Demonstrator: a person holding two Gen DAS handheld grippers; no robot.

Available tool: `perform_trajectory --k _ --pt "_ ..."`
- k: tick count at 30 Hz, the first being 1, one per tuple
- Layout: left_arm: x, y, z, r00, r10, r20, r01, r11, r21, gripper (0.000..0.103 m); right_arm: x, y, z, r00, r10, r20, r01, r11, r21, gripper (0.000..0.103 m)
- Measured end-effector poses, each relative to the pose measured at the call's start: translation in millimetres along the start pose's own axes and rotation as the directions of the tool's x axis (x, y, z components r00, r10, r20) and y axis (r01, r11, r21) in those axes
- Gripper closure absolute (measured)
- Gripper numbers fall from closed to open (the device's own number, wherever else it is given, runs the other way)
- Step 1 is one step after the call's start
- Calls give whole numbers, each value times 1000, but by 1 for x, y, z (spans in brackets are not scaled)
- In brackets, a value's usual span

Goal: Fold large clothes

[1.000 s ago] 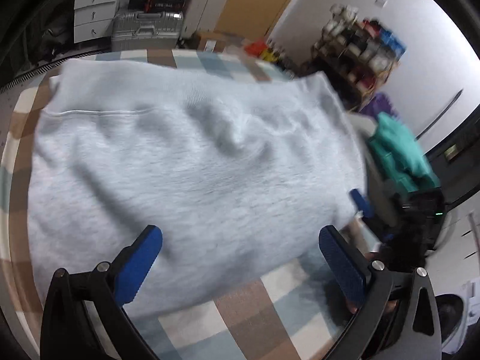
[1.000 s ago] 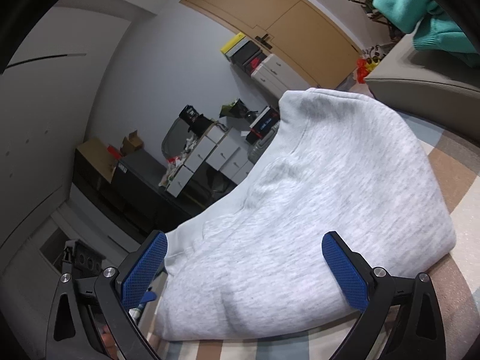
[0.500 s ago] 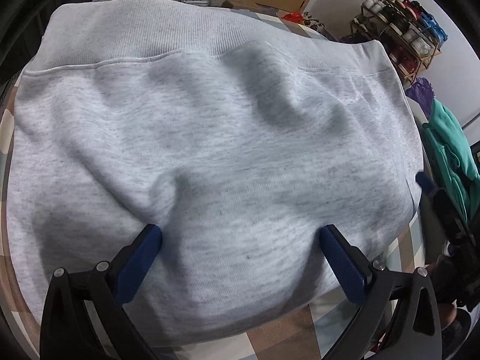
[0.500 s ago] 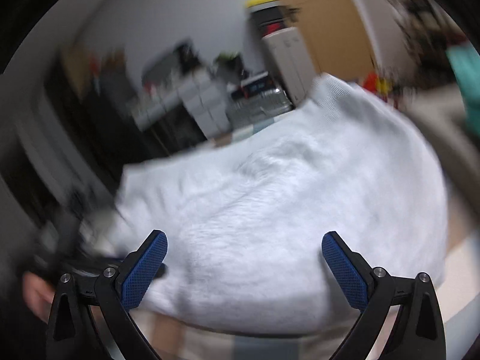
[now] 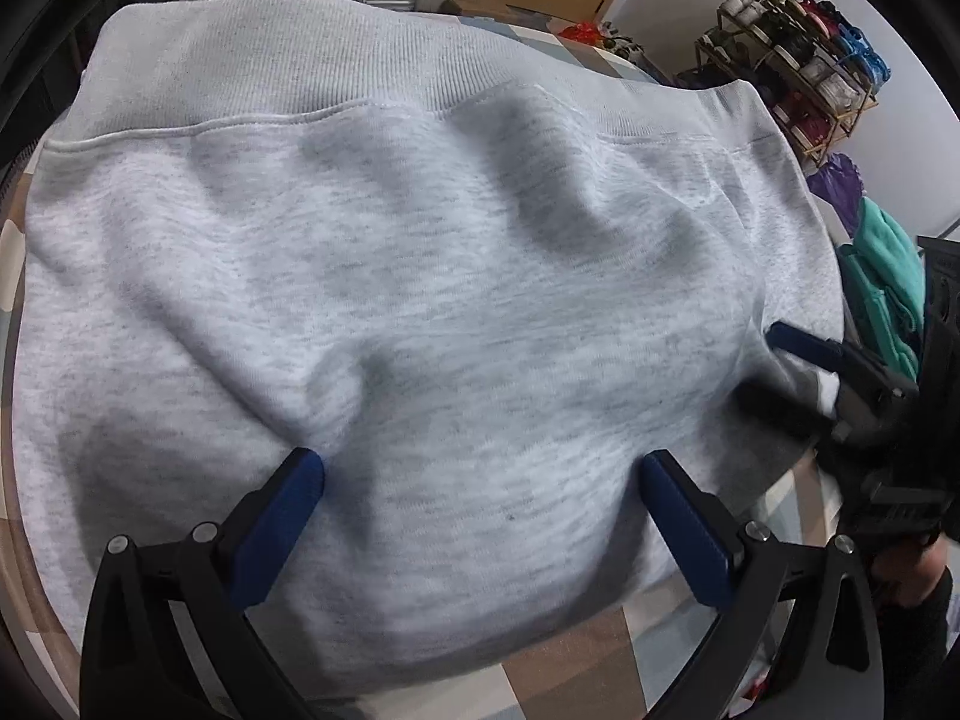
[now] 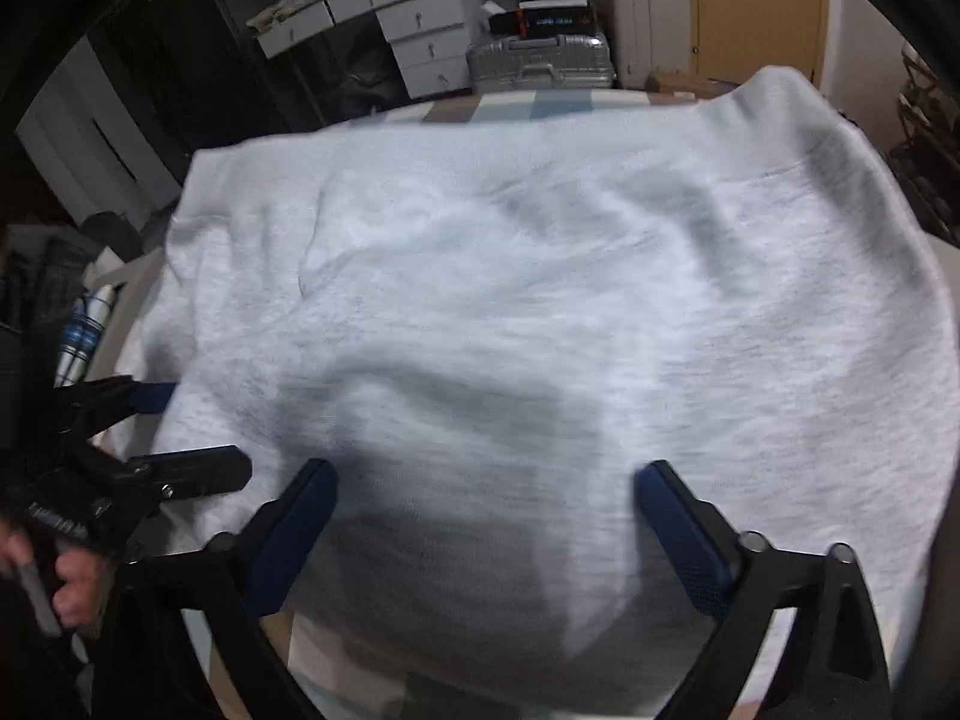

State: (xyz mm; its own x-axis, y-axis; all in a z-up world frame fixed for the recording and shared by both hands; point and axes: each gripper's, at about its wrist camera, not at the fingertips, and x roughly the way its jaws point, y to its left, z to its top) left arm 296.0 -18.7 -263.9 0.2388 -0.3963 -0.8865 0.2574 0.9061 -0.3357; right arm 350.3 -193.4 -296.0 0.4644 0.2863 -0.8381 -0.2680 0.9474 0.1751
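The left gripper (image 5: 480,468) has its fingers spread, tips pressing into the grey sweatshirt (image 5: 420,300) lying folded on the checked bench (image 5: 600,648). The right gripper (image 6: 486,474) is closing its still wide fingers over the sweatshirt's near edge. Both slant steeply down. Risk: pushing could bunch the fabric and spoil the fold.

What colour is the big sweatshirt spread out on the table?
Light heather grey sweatshirt, with a ribbed band along its far edge; clearest in the left wrist view.
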Motion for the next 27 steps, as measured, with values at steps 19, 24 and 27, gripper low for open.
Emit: perform_trajectory --k 19,24,27 --pt "-42 37 15 996 -87 21 86 996 27 1 -36 -53 30 998 -62 -6 62 985 159 17" --pt "-61 65 62 984 51 171 -55 998 16 1 -18 -78 79 984 -164 -76 175 969 172 24" --pt "-45 86 94 986 84 141 -84 996 -7 1 -13 -84 107 979 -198 -45 202 967 153 28"
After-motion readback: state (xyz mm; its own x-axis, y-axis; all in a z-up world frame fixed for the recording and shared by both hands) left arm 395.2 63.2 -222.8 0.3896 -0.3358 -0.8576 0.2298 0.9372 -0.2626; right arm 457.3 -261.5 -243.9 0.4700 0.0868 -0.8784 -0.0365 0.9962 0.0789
